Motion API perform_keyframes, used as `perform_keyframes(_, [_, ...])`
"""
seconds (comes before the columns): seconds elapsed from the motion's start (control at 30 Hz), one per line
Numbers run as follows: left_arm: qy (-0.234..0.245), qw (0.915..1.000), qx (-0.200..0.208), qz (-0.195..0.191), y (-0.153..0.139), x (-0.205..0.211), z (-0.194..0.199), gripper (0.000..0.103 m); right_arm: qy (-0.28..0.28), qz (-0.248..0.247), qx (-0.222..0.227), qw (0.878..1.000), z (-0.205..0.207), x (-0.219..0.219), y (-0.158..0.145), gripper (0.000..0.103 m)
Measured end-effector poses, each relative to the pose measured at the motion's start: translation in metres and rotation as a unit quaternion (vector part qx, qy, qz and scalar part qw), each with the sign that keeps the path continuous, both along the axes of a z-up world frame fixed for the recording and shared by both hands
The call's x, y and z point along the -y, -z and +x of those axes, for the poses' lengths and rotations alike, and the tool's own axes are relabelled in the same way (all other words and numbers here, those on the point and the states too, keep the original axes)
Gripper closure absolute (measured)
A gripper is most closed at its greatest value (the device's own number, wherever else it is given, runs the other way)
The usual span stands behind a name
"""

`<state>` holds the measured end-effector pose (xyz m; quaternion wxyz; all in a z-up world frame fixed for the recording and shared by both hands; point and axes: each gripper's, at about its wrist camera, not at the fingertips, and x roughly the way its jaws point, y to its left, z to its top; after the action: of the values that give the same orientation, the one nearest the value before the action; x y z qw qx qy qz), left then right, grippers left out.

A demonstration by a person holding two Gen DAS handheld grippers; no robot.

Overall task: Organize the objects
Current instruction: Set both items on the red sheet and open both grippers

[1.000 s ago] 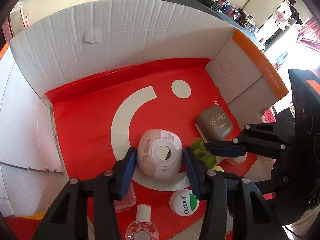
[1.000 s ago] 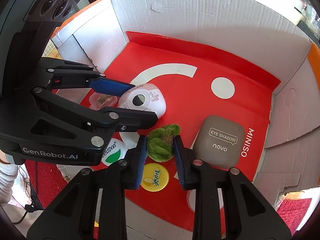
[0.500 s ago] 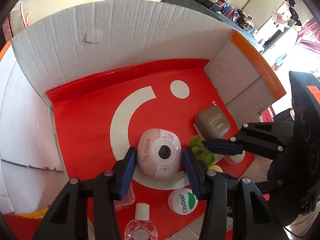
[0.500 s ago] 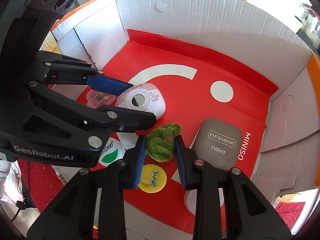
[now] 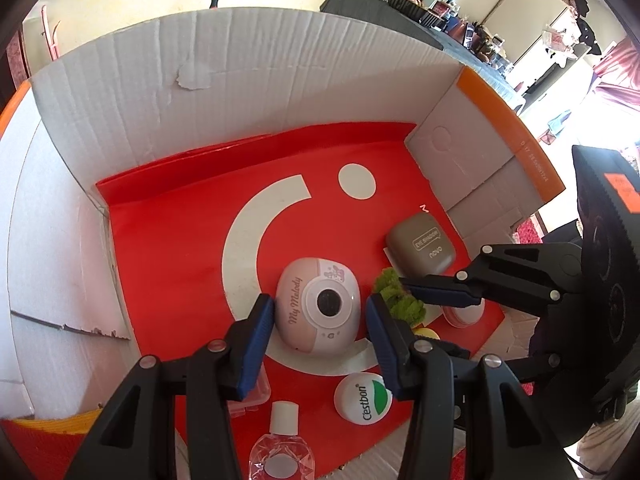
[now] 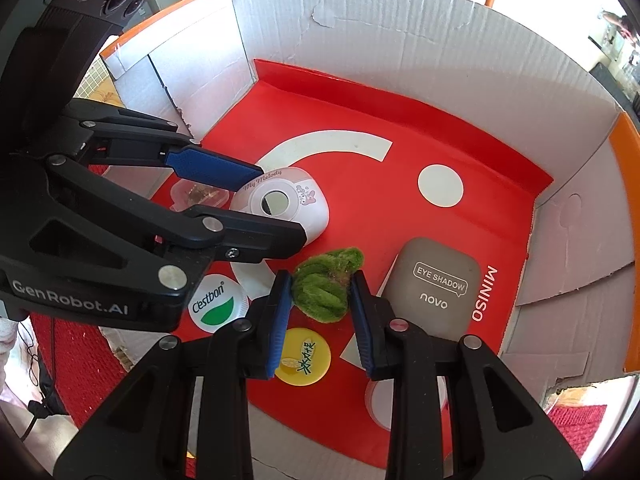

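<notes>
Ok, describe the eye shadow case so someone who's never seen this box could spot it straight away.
Look inside the white cardboard box with the red liner. Near the MINISO lettering, just past the fuzzy green thing in the right gripper, lies the eye shadow case. It is the only grey-brown, rounded-square item, printed EYE SHADOW and novo.

Red, white and orange box with small coloured things

The box (image 6: 420, 36) has white corrugated walls, orange rims and a red floor sheet (image 6: 360, 120) printed with a white arc and dot. On it: a pink-and-white case (image 5: 316, 310) lettered "My Melody", a taupe eye-shadow case (image 6: 434, 286), a fuzzy green tuft (image 6: 326, 290), a yellow lid (image 6: 303, 356), a white-and-green "Cestbon" cap (image 5: 362, 398). The black tongs carry blue pads (image 5: 256, 344).
</notes>
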<state>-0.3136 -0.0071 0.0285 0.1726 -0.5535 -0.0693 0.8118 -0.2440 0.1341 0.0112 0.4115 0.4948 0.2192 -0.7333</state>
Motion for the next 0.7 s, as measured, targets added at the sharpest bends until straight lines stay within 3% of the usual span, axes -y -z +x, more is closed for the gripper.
perform_keyframes(0.23, [0.0, 1.0, -0.001, 0.0, -0.001, 0.0, 0.001, 0.054, -0.003, 0.002, -0.001, 1.0, 0.006, -0.008, 0.0, 0.07])
perform_keyframes(0.27, [0.0, 1.0, -0.001, 0.0, -0.001, 0.0, 0.001, 0.054, -0.004, 0.0, -0.002, 1.0, 0.007, -0.01, -0.001, 0.066])
perform_keyframes(0.3, [0.0, 1.0, -0.001, 0.0, -0.001, 0.0, 0.001, 0.054, -0.007, -0.003, -0.003, 1.0, 0.009, -0.011, -0.002, 0.053])
perform_keyframes(0.33, [0.0, 1.0, -0.002, 0.0, -0.002, 0.0, 0.002, 0.054, -0.01, -0.005, -0.008, 1.0, 0.012, -0.012, -0.004, 0.046])
perform_keyframes(0.7, [-0.004, 0.9998, -0.016, 0.013, -0.02, 0.002, 0.018, 0.054, -0.012, -0.013, -0.027, 0.999, 0.036, -0.018, -0.022, 0.046])
